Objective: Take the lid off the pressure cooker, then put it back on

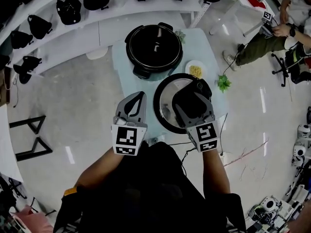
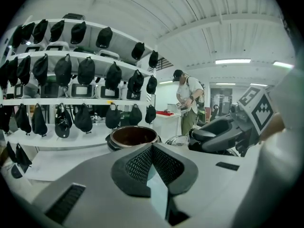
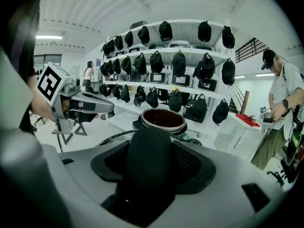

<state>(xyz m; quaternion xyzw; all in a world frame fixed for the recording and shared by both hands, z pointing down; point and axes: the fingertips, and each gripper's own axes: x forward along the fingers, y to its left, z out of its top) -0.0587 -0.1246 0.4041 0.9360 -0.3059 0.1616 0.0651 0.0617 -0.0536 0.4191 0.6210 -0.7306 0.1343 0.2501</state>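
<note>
Head view shows the lid [image 1: 164,106] already off the open pressure cooker [image 1: 154,46], just beside it over the desk [image 1: 120,57]. The right hand-held gripper [image 1: 194,95] pinches the lid's handle, and the left hand-held gripper [image 1: 139,100] is pressed together and empty. Putting the lid back on is still left.

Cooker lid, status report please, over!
Right gripper shut on lid handle. Left gripper shut, empty. Lid off, beside open cooker. Small plate close by.

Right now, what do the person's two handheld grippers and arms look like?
The left gripper and right gripper have light grey wedge-shaped bodies, dark mesh-textured jaw pads. Each carries a white cube with black square markers: left cube, right cube. Black top, forearms bare.
</note>
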